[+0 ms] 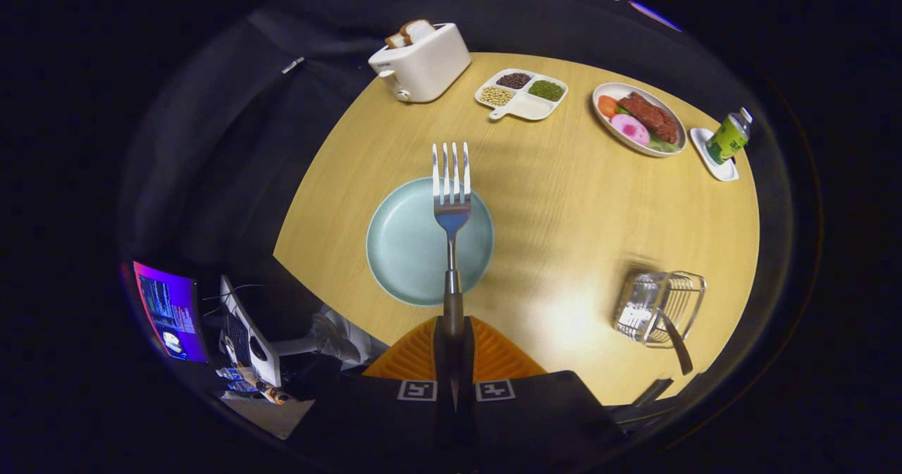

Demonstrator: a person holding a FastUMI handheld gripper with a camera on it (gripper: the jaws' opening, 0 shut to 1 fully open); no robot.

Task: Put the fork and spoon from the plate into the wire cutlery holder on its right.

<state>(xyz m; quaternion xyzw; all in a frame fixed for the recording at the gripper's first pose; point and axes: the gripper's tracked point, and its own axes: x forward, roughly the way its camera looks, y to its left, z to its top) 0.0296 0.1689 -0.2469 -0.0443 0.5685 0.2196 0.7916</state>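
- The gripper [451,337] has its two fingers pressed together on the dark handle of the fork [451,199], with no gap showing between them.
- The fork juts straight out ahead of the fingers toward 12 o'clock, its four tines pointing away and its metal head lifted above the plate.
- The pale blue-green plate [409,248] lies on the round wooden table [564,199] just beyond the fingertips; its face is bare, and the fork's tines reach past its far rim as seen from here.
- The wire cutlery holder [659,308] stands at about 3 o'clock from the plate, well apart from it, near the table's near edge.
- A dark-handled utensil [678,347] leans out of the holder toward the viewer; its working end is hidden inside the wires, so I cannot tell whether it is the spoon.
- At about 12 o'clock from the plate, by the table's far edge, sits a white toaster [421,62] with bread slices [410,32] standing in its slots.
- At roughly 1 o'clock is a white divided dish [522,94] holding dark, tan and green beans in separate compartments.
- At roughly 2 o'clock is an oval plate of food [640,119] with meat, a pink slice and tomato, and beside it a green bottle [728,136] on a small white saucer [713,156].
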